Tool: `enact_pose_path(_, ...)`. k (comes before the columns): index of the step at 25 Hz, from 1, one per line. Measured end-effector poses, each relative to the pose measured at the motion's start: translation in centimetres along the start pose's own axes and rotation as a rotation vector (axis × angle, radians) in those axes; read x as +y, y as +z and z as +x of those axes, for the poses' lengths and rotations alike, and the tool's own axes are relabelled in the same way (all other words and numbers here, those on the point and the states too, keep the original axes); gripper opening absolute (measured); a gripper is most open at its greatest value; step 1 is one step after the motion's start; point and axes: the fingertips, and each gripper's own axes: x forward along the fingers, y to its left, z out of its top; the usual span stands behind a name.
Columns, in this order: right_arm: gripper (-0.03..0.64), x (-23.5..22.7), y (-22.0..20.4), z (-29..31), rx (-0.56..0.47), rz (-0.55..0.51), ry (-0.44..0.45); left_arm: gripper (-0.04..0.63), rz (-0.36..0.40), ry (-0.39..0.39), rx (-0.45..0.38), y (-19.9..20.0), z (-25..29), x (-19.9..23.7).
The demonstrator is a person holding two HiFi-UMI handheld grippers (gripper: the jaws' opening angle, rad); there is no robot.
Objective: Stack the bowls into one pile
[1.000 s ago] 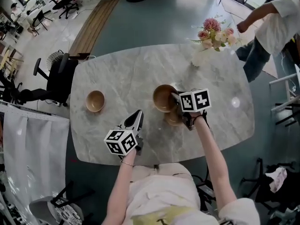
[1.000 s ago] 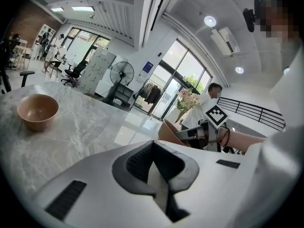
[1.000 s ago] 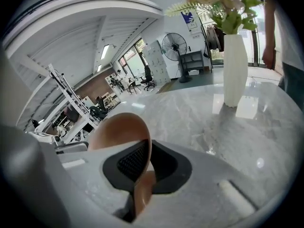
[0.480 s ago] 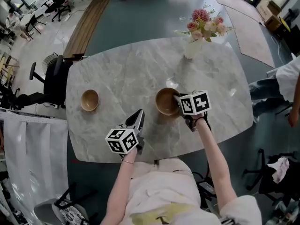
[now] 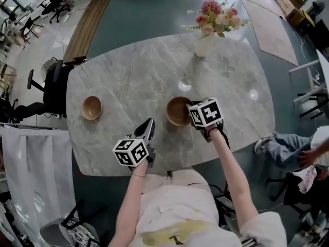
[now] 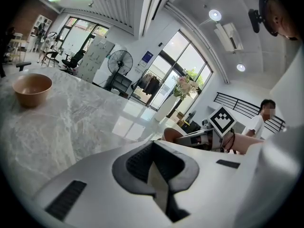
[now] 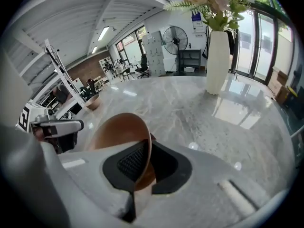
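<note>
A wide brown bowl (image 5: 177, 110) sits tilted near the middle of the marble table (image 5: 128, 76). My right gripper (image 5: 191, 111) is shut on its right rim. In the right gripper view that rim (image 7: 148, 146) stands between the two pads. I cannot tell whether another bowl lies under it. A smaller tan bowl (image 5: 92, 107) stands alone at the table's left end and shows at the far left of the left gripper view (image 6: 32, 89). My left gripper (image 5: 149, 125) hovers over the table's near side, left of the held bowl, jaws shut and empty (image 6: 154, 164).
A white vase of pink flowers (image 5: 205, 41) stands at the table's far side. An office chair (image 5: 51, 89) is off the left end. A person's legs (image 5: 288, 149) are past the right end. The near table edge runs just beneath both hands.
My right gripper has moved with the brown bowl. The second bowl that showed beside and below it a second ago is out of sight. The bystander has walked from the far right to the near right.
</note>
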Motion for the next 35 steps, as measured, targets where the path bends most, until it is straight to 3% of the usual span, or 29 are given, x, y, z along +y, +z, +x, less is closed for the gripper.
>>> enact_pose_path(17,0.02,0.2,-1.4,0.6,0.047,-0.121,-0.063,0.0,-0.022,0.014,0.008,-0.6,0.0,0.2)
enact_pose_path(29,0.135,0.6,-1.0,-0.1,-0.022,-0.145,-0.067,0.0,-0.03,0.024,-0.003,-0.4,-0.1,0.5)
enact_pose_path(35,0.152,0.7,-0.1,-0.9,-0.083,-0.125,-0.067,0.0,-0.026,0.026,-0.015,-0.2,-0.4,0.3)
